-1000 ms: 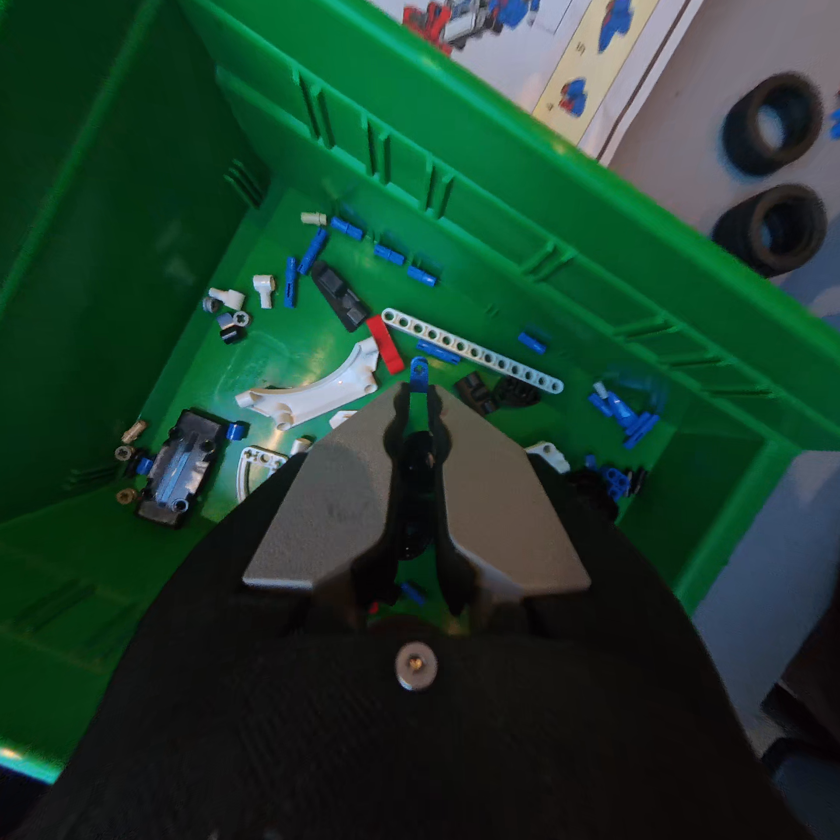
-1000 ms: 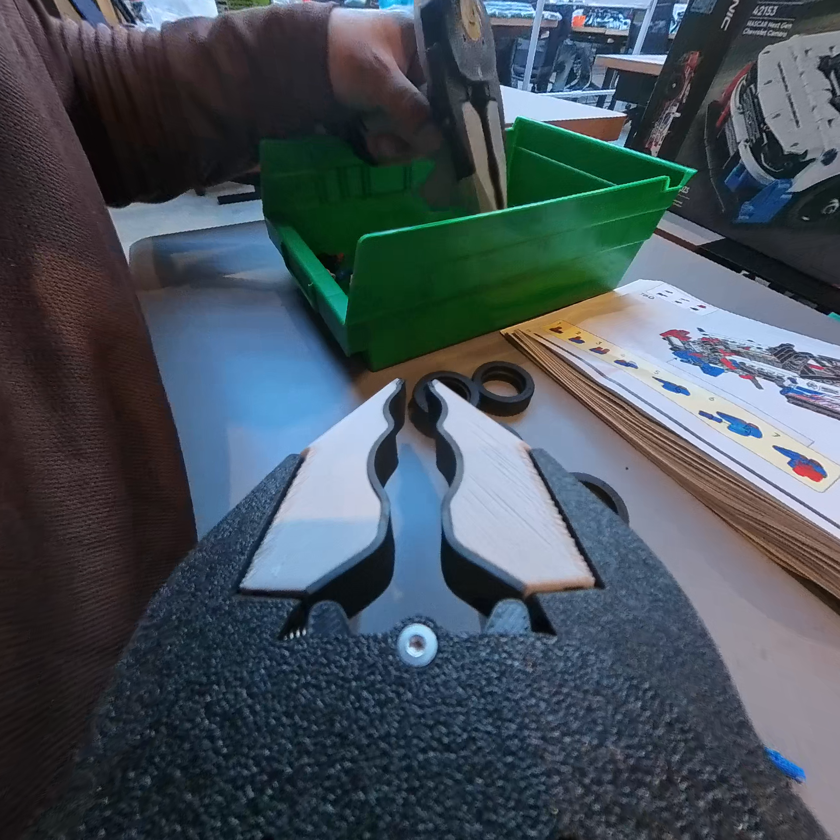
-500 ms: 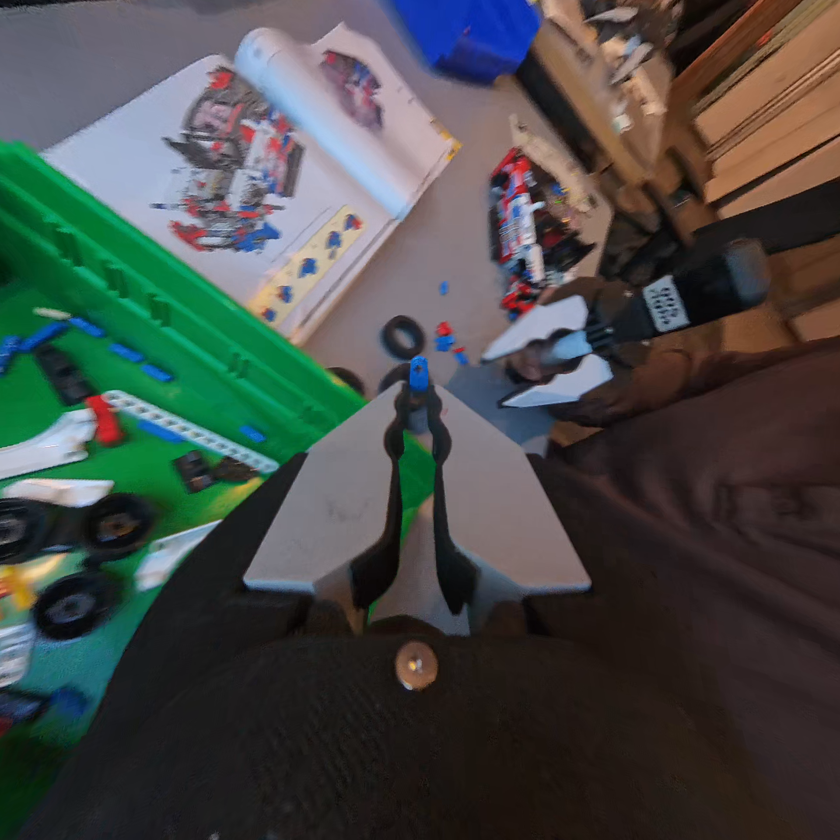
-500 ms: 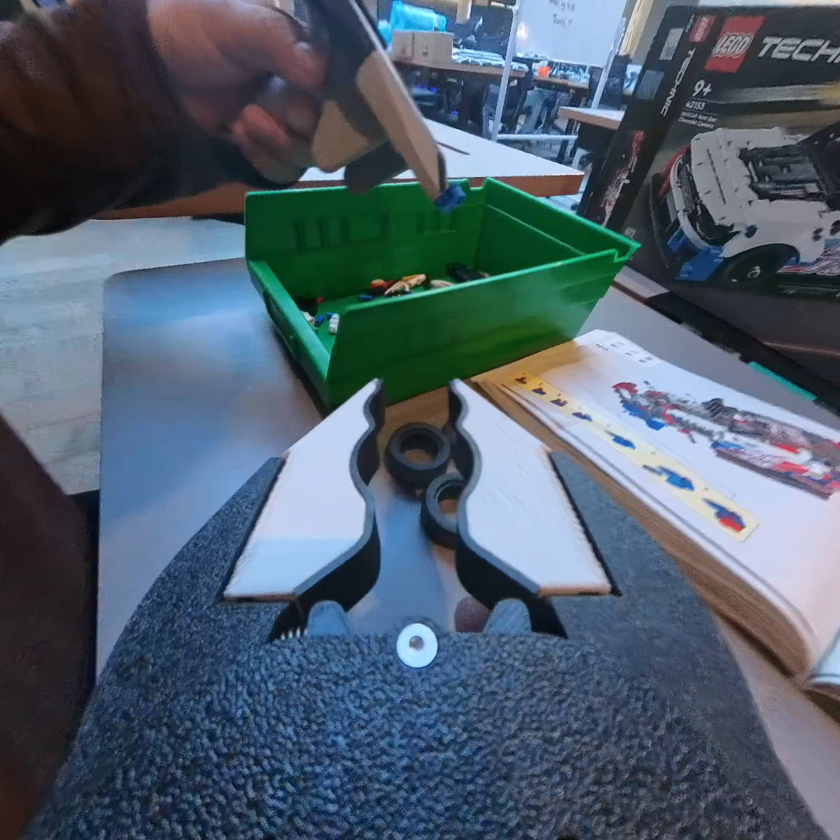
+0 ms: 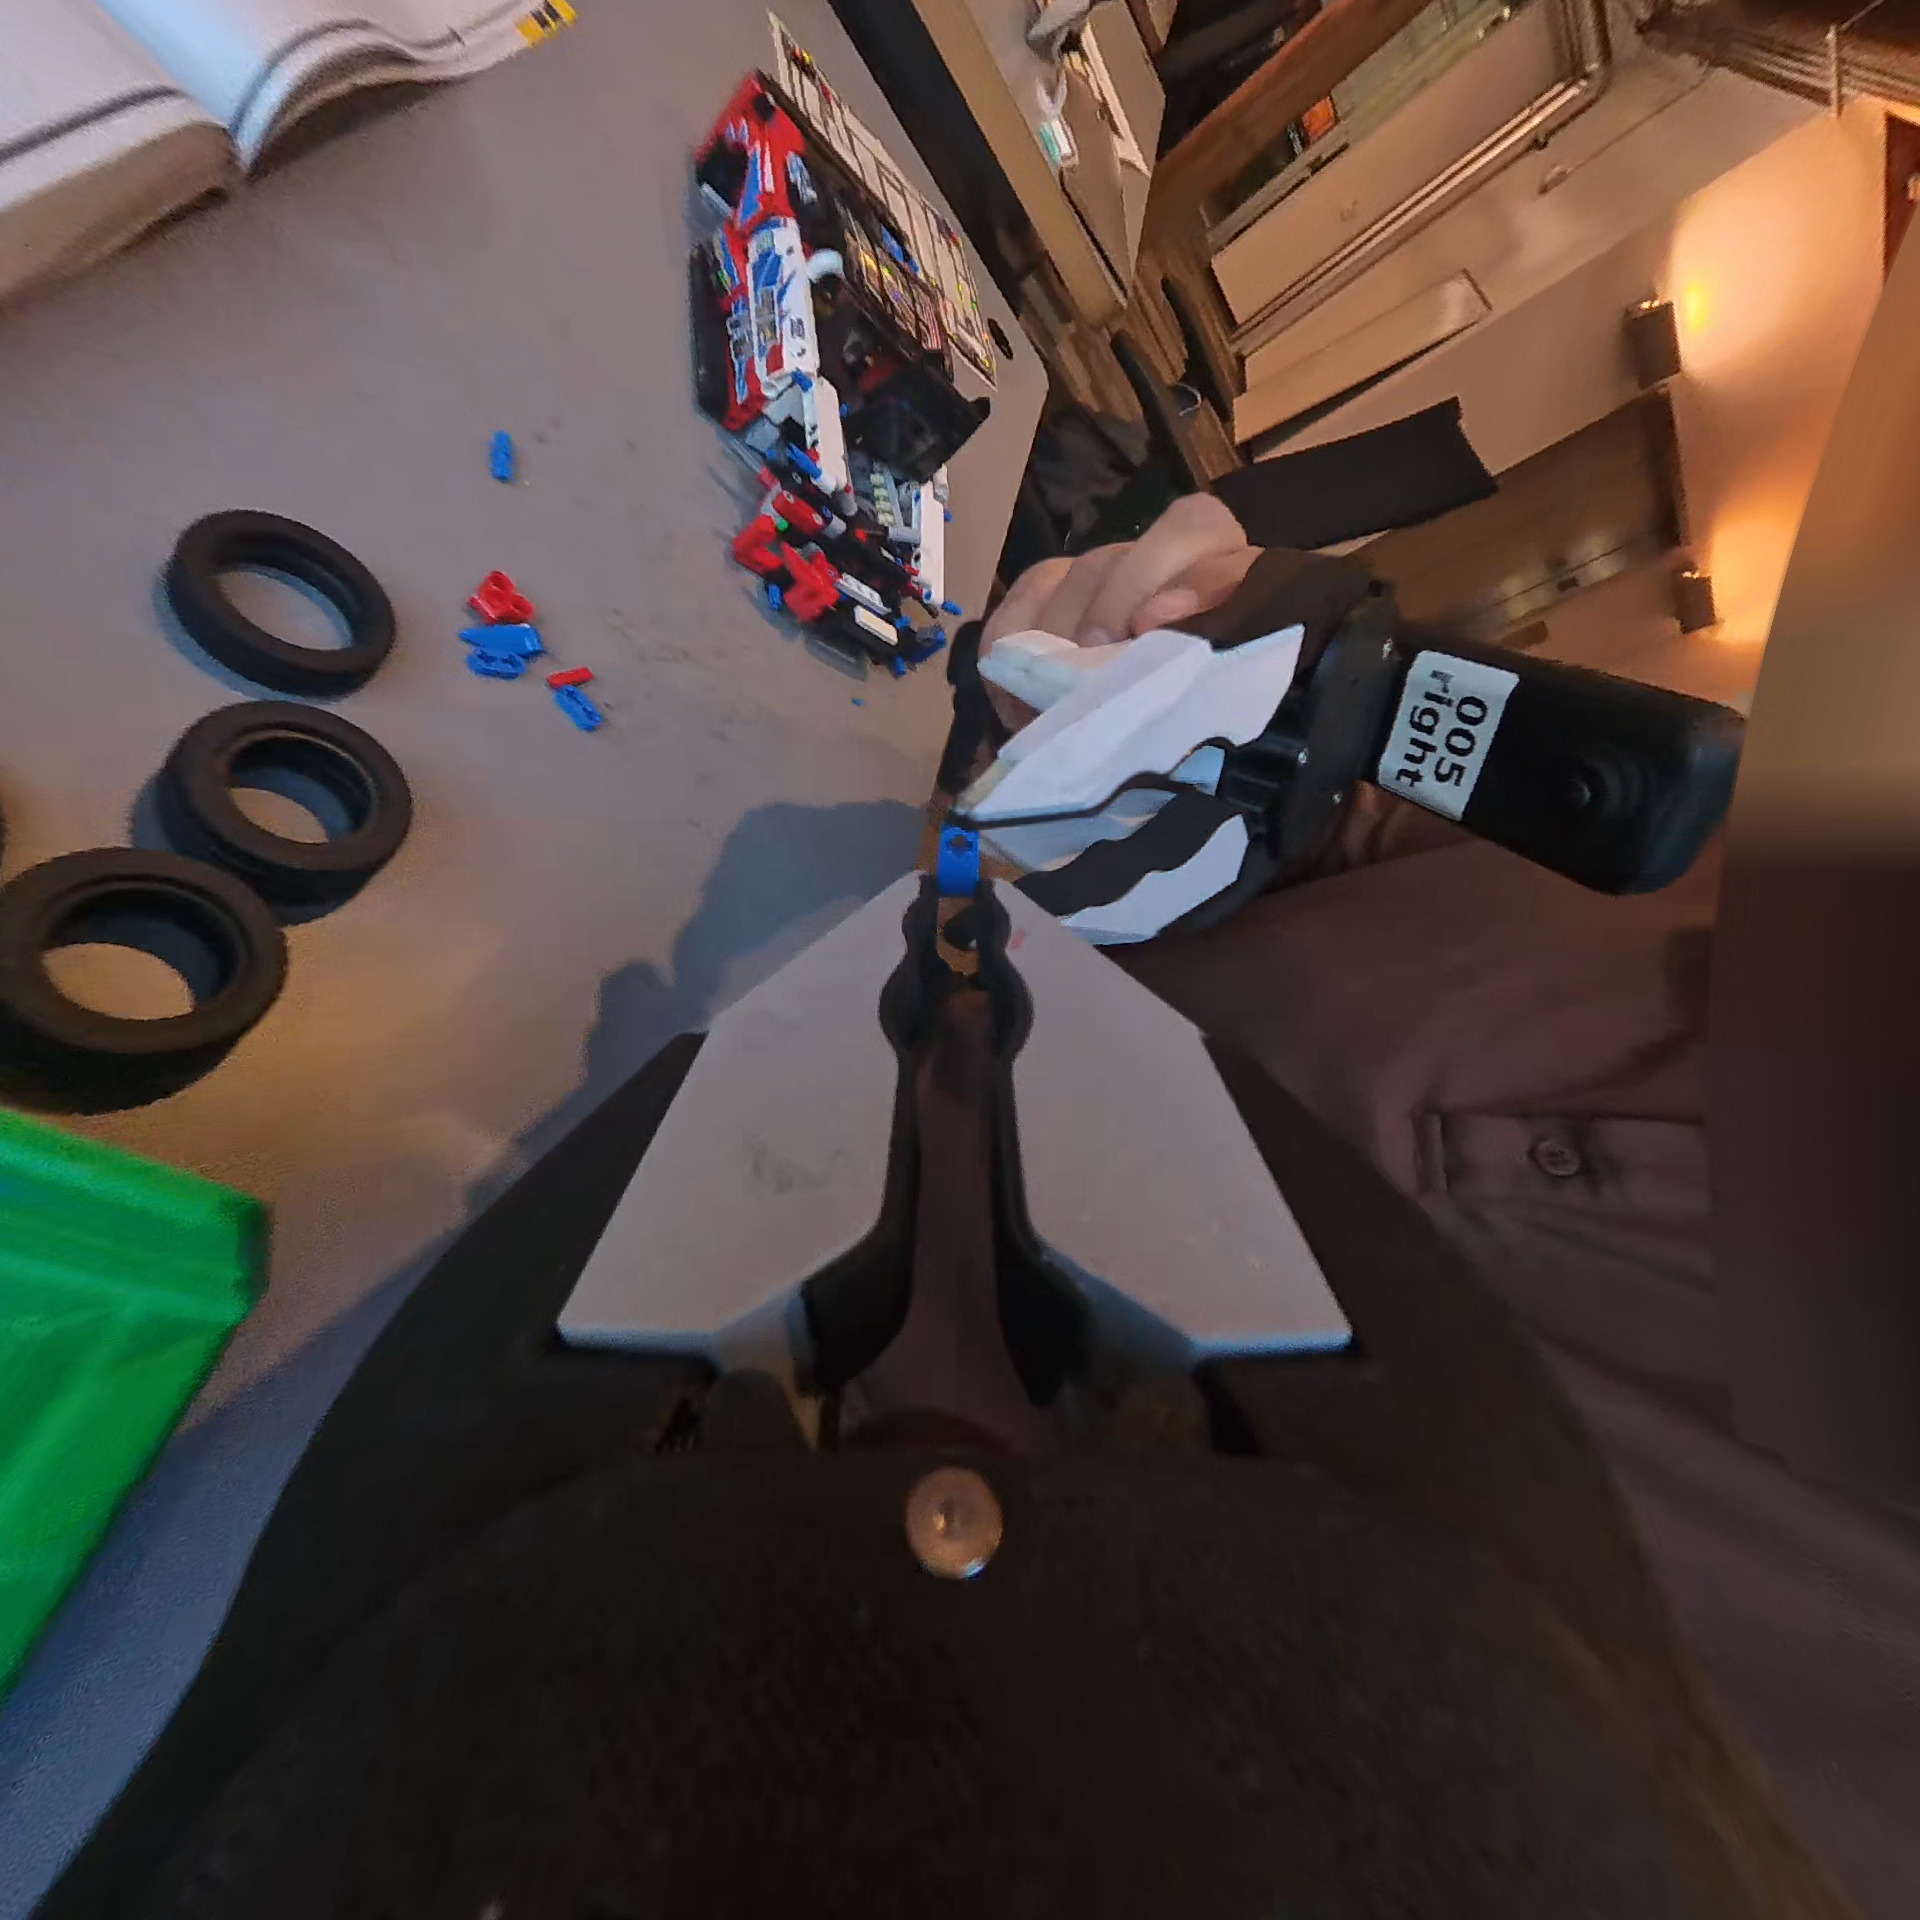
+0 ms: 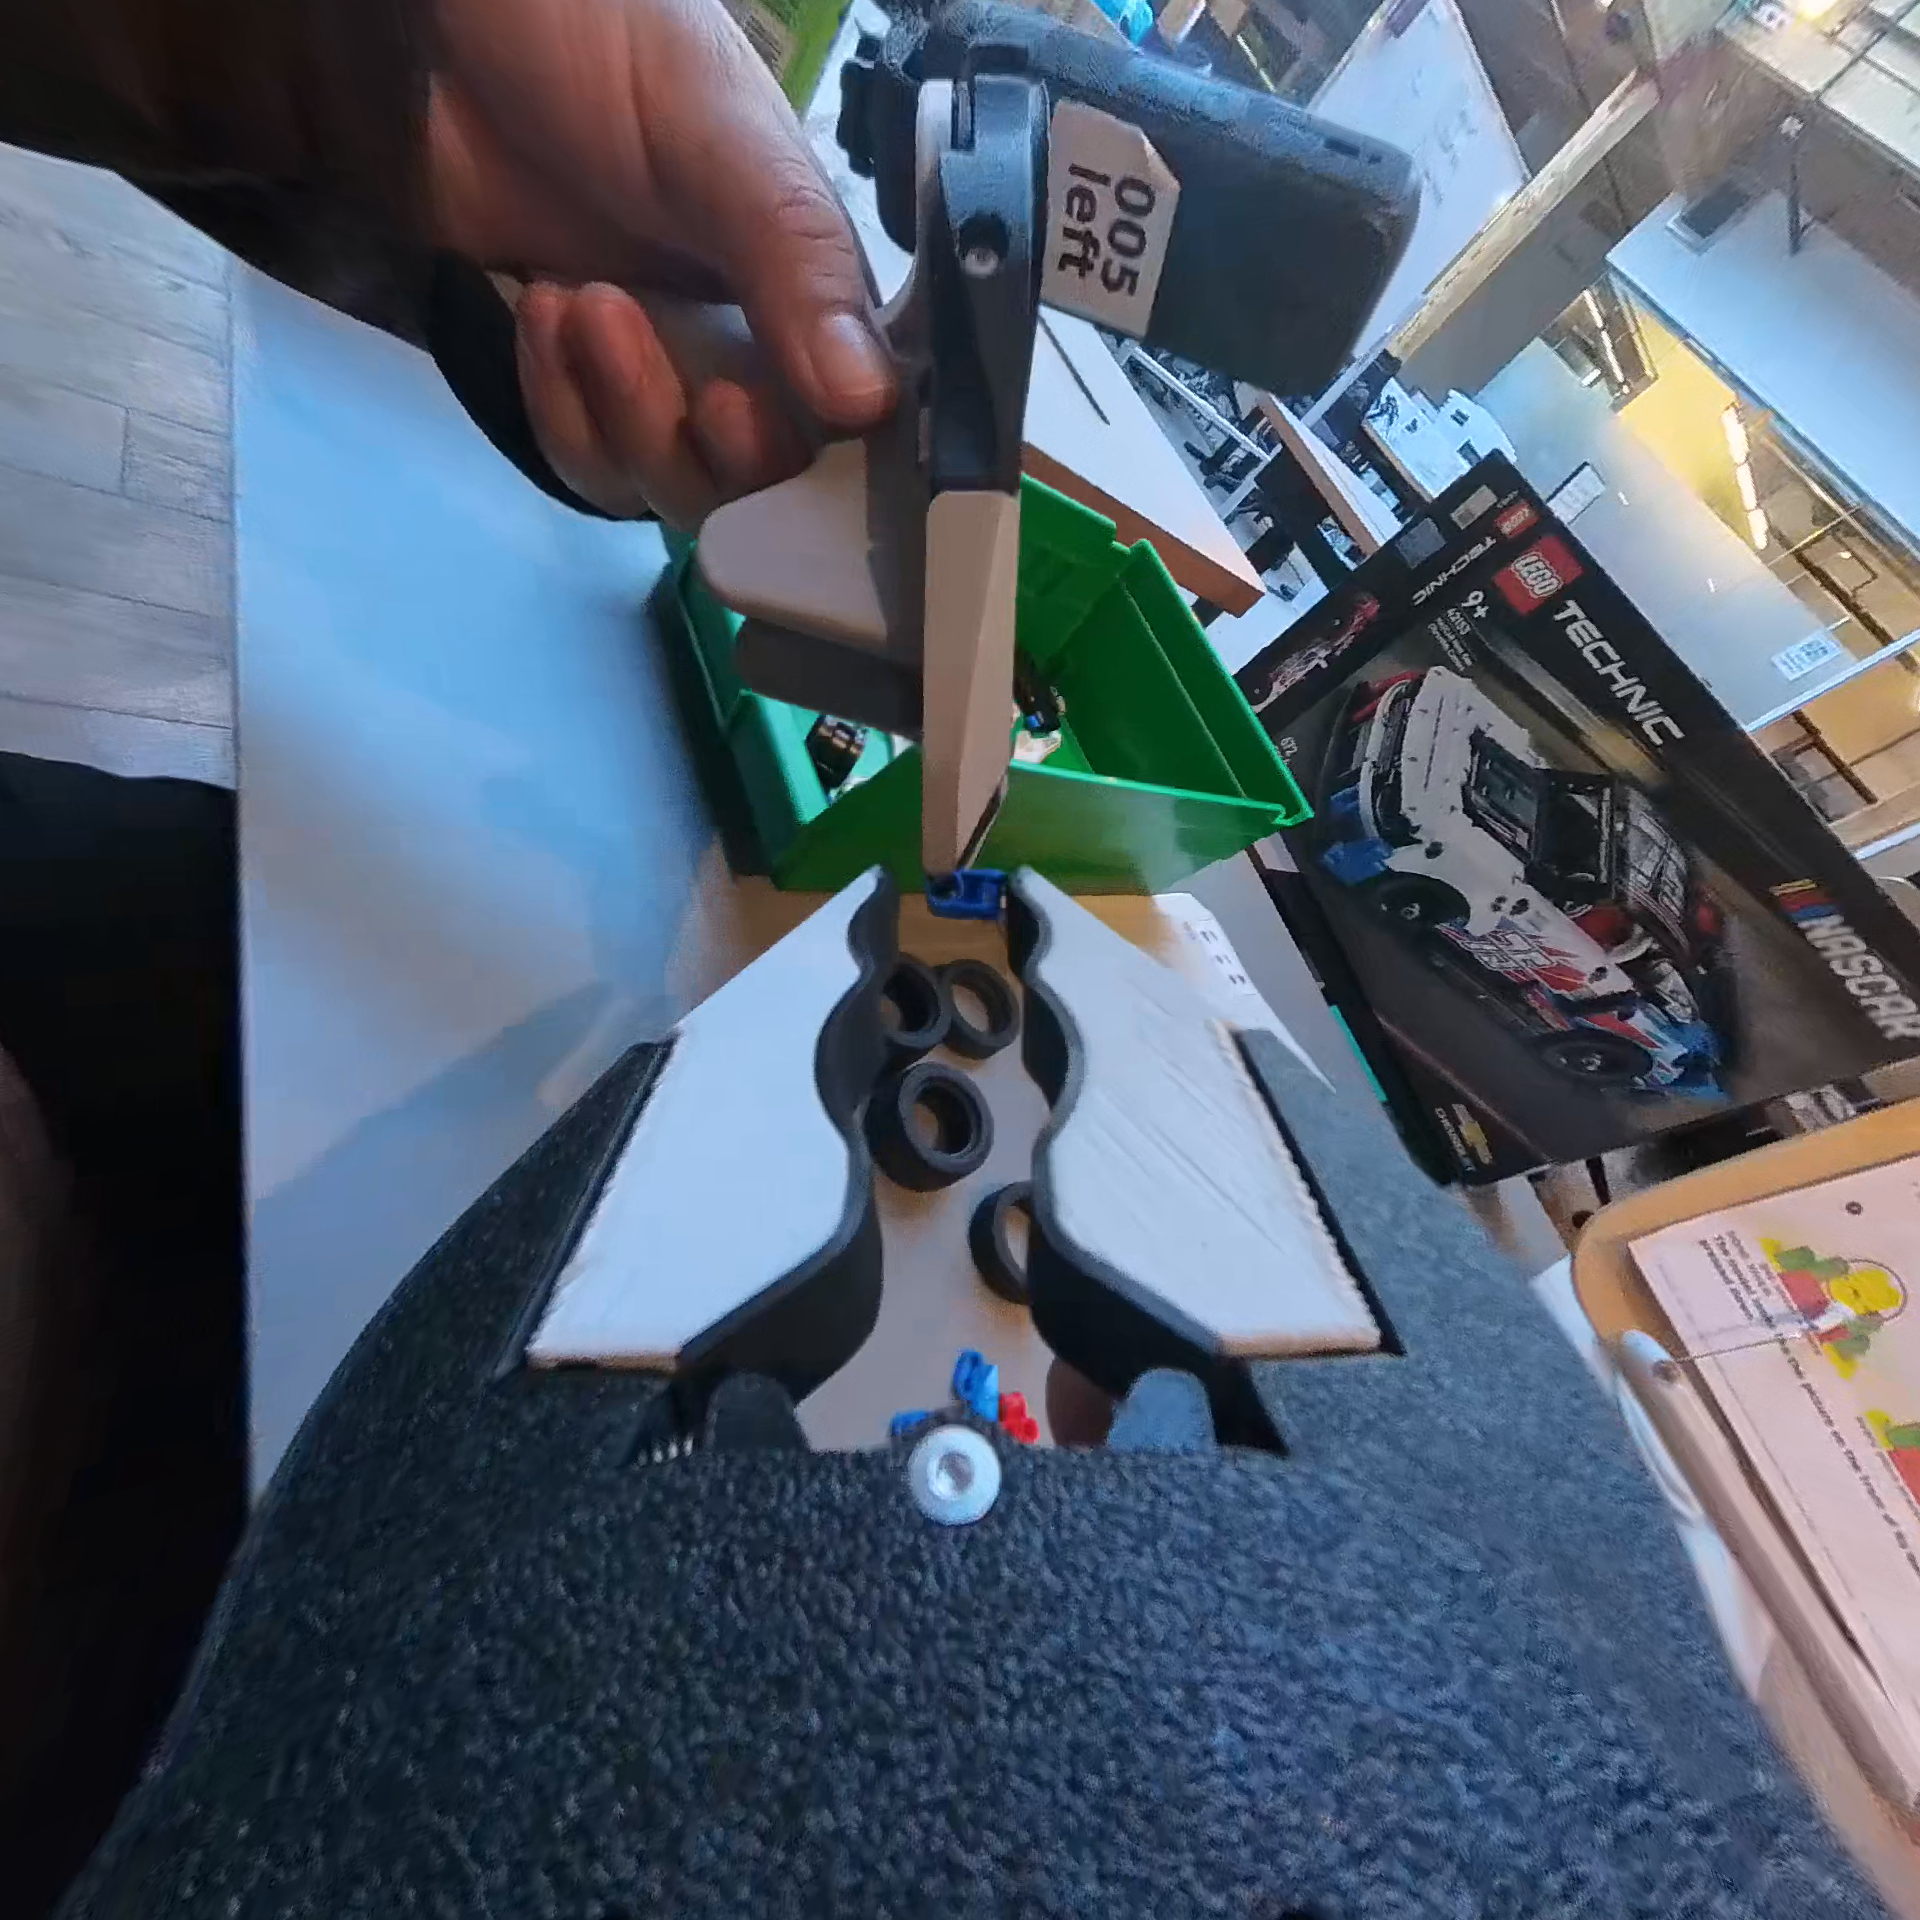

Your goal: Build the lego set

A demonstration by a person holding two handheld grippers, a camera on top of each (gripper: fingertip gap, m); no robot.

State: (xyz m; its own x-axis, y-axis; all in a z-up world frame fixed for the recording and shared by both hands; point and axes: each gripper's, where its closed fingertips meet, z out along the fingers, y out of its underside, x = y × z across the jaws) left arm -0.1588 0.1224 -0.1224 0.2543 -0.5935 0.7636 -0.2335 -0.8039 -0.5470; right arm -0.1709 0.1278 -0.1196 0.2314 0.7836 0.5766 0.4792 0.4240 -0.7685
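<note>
My left gripper (image 5: 956, 906) is shut on a small blue connector piece (image 5: 956, 858) that sticks out past its tips. In the right wrist view the left gripper (image 6: 951, 864) comes down from above, held by a hand, and the blue piece (image 6: 966, 894) sits right between the tips of my right gripper (image 6: 954, 898). The right gripper is open, and its fingers flank the piece without closing on it. The right gripper also shows in the left wrist view (image 5: 985, 840), just beyond the blue piece. A partly built red, white and black car (image 5: 821, 374) lies on the table beyond.
Black tyres (image 5: 278, 603) (image 5: 286, 800) (image 5: 135, 966) lie on the grey table. Loose blue and red pieces (image 5: 509, 634) lie beside them. The green parts bin (image 6: 1091, 821) stands behind the grippers. The set's box (image 6: 1558, 831) leans at the right. An open manual (image 5: 208, 83) lies on the table. The grippers are tip to tip, or close to it.
My left gripper lifted the blue piece out of the green bin and swung it over to the right gripper. The right gripper rose and opened wider around the piece.
</note>
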